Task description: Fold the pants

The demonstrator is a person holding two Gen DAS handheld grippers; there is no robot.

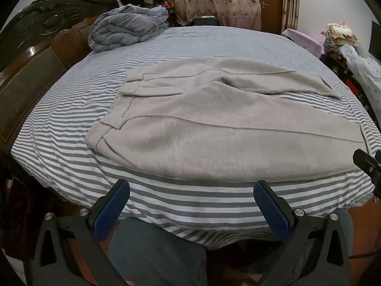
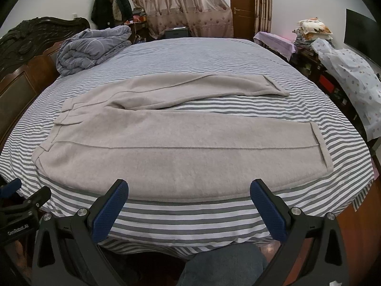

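Light grey pants (image 1: 214, 119) (image 2: 166, 140) lie spread flat across the striped bed, waistband to the left and both legs running right, the far leg angled away from the near one. My left gripper (image 1: 191, 188) hovers open at the near bed edge, in front of the pants' near leg, with nothing between its blue pads. My right gripper (image 2: 189, 187) is also open, just short of the near leg's lower edge, empty. In the left wrist view, part of the right gripper shows at the right edge; the right wrist view catches the left gripper at its left edge.
The bed (image 1: 71, 109) (image 2: 214, 54) has a grey-and-white striped sheet. A folded grey-blue duvet (image 1: 126, 26) (image 2: 92, 47) sits at the far left by the dark wooden headboard (image 1: 35, 47). Cluttered furniture (image 2: 345, 76) stands to the right. The person's knee (image 1: 154, 250) is below the bed edge.
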